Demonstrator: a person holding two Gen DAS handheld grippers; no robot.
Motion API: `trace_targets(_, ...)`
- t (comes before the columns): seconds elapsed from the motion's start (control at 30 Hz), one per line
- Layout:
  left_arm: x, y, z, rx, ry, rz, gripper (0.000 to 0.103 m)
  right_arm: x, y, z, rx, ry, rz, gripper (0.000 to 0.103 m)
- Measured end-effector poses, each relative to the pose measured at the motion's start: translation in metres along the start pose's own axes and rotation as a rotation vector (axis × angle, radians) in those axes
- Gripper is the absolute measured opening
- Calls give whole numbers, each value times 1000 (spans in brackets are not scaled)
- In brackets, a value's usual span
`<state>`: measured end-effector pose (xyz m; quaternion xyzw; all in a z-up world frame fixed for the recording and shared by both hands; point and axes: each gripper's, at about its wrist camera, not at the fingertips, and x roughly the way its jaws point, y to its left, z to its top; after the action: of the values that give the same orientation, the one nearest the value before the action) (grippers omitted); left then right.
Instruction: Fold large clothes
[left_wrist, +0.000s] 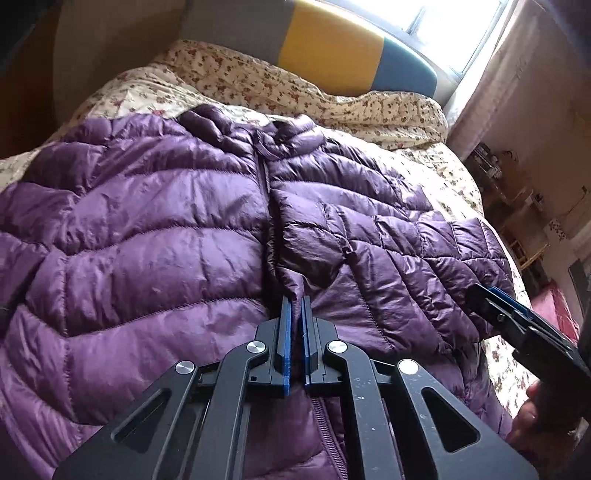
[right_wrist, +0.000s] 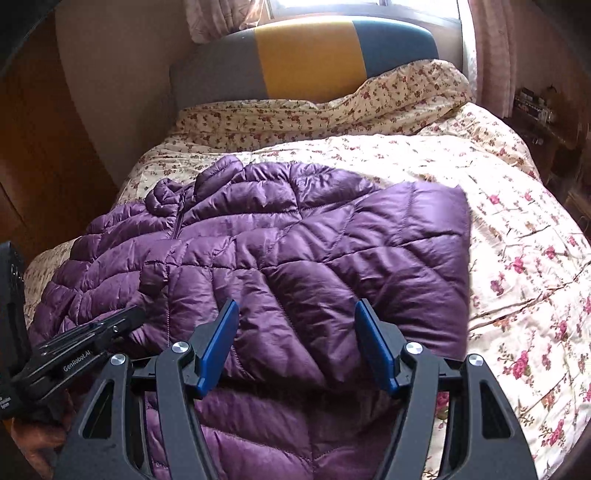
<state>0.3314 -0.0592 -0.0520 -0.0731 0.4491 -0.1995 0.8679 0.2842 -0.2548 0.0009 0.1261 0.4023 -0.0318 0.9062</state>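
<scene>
Purple puffer jacket (right_wrist: 280, 251) spread flat on floral quilt (right_wrist: 517, 229).

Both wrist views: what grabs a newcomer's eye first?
The shiny purple quilted jacket dominates, spread across the floral bedspread with one side folded in to a straight edge. Behind it, a headboard banded grey, yellow and blue sits under a bright window. In front, the left gripper has its blue fingers pinched together at the jacket's zipper seam, while the right gripper hovers open over the folded part.
</scene>
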Motion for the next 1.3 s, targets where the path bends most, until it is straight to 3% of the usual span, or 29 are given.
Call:
trace_targets(0.17, -14, 19, 5, -43, -42, 44, 5, -16, -9, 10, 35, -74, -48, 72)
trace_targets(0.37, -34, 45, 10, -100, -98, 83, 5, 6, -11, 23, 57, -35, -80, 72)
trace_targets(0.67, -55, 95, 11, -172, -145, 172, 5, 43, 19, 27, -18, -2, -69, 73)
trace_targets(0.83, -57, 119, 8, -190, -145, 218, 5, 69, 34, 24, -85, 28, -80, 80)
trace_targets(1.07, -50, 127, 0, -159, -137, 263, 5, 102, 48, 20, -167, 58, -102, 90)
trace_targets(1.3, -45, 125, -4, -148, -136, 277, 5, 123, 41, 12, -166, 72, -78, 92)
